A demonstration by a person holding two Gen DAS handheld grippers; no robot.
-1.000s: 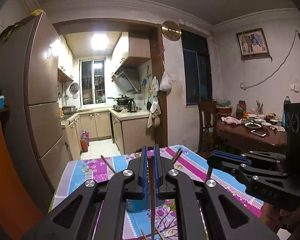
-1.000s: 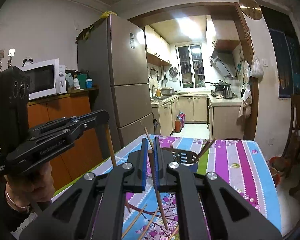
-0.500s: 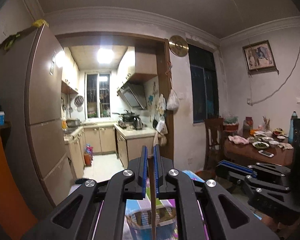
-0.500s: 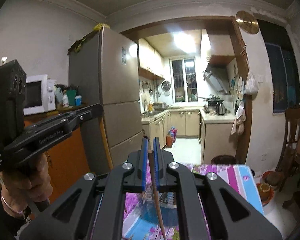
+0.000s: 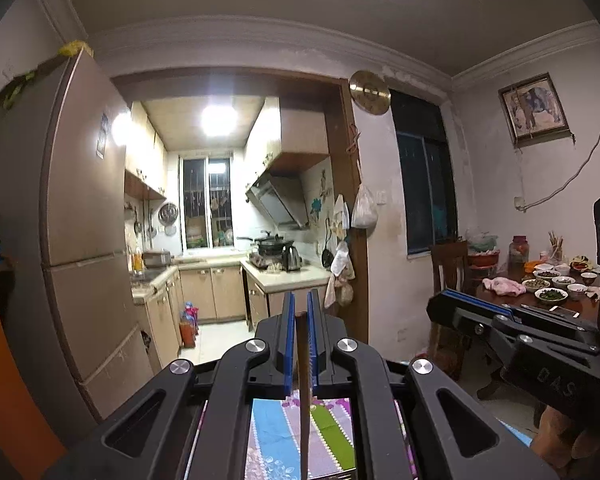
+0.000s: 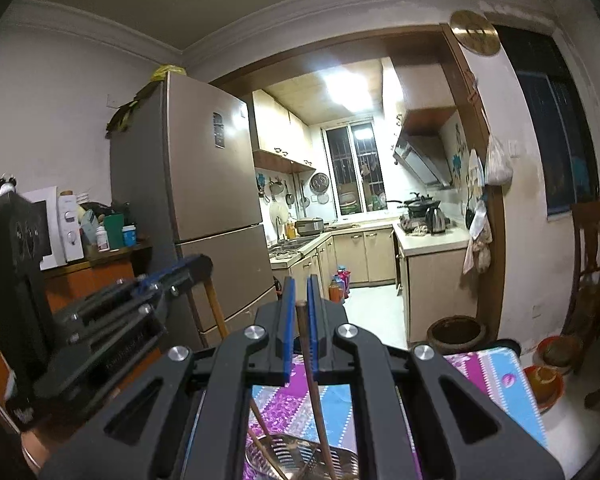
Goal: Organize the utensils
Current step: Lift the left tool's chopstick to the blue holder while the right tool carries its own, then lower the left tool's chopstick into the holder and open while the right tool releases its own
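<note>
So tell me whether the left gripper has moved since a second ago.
Yes. The left gripper has risen: the striped tablecloth sinks low in its view.

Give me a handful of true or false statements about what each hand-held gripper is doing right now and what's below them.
1. The left hand-held gripper is shut on a chopstick. True.
2. The right hand-held gripper is open and holds nothing. False: it is shut on a chopstick of its own.
3. A metal strainer basket shows below the right hand-held gripper. True.
4. The table below has a plain white cloth. False: the tablecloth is floral, striped purple, blue and green.
5. The left chopstick lies crosswise. False: it hangs nearly straight down.
</note>
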